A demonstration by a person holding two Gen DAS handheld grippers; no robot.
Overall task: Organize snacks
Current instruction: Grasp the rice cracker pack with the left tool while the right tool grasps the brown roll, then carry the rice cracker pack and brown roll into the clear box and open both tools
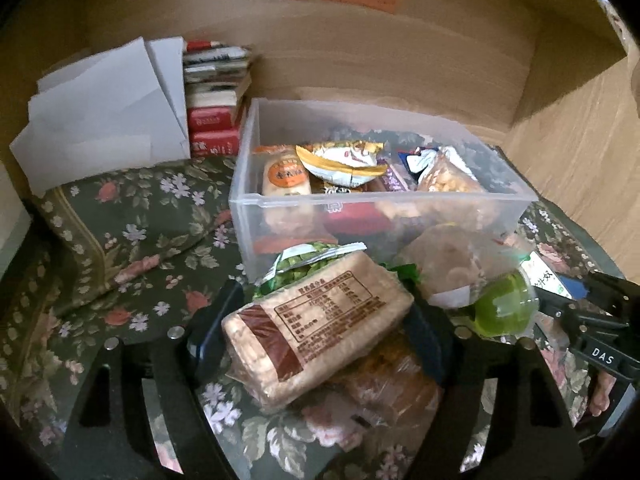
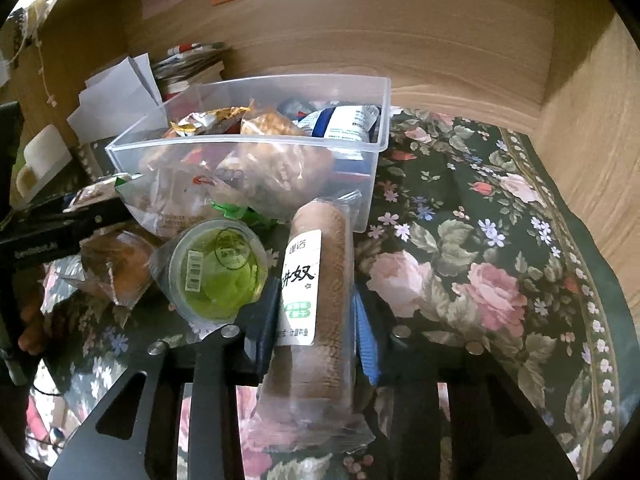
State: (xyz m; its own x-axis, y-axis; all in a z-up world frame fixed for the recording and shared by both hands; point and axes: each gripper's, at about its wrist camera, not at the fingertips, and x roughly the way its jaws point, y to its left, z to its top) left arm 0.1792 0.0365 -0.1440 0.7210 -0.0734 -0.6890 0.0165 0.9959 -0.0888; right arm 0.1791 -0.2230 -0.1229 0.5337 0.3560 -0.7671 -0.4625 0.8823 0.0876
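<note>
A clear plastic bin [image 1: 360,208] [image 2: 376,120] holds several snack packets. My left gripper [image 1: 316,332] is shut on a tan biscuit pack with a brown nutrition label [image 1: 312,328], just in front of the bin. My right gripper [image 2: 316,320] is shut on a long brown wafer roll pack with a white label [image 2: 320,280], also in front of the bin. A green jelly cup [image 2: 216,268] [image 1: 504,304] lies between the two grippers. A green pea packet [image 1: 308,264] and clear bags of snacks [image 2: 176,204] lie against the bin's front wall.
A floral tablecloth [image 2: 480,260] covers the table. White paper sheets [image 1: 104,112] and a stack of books [image 1: 216,96] stand left of the bin. Wooden walls [image 2: 400,40] enclose the back and right. A wrapped bun [image 2: 116,260] lies at the left.
</note>
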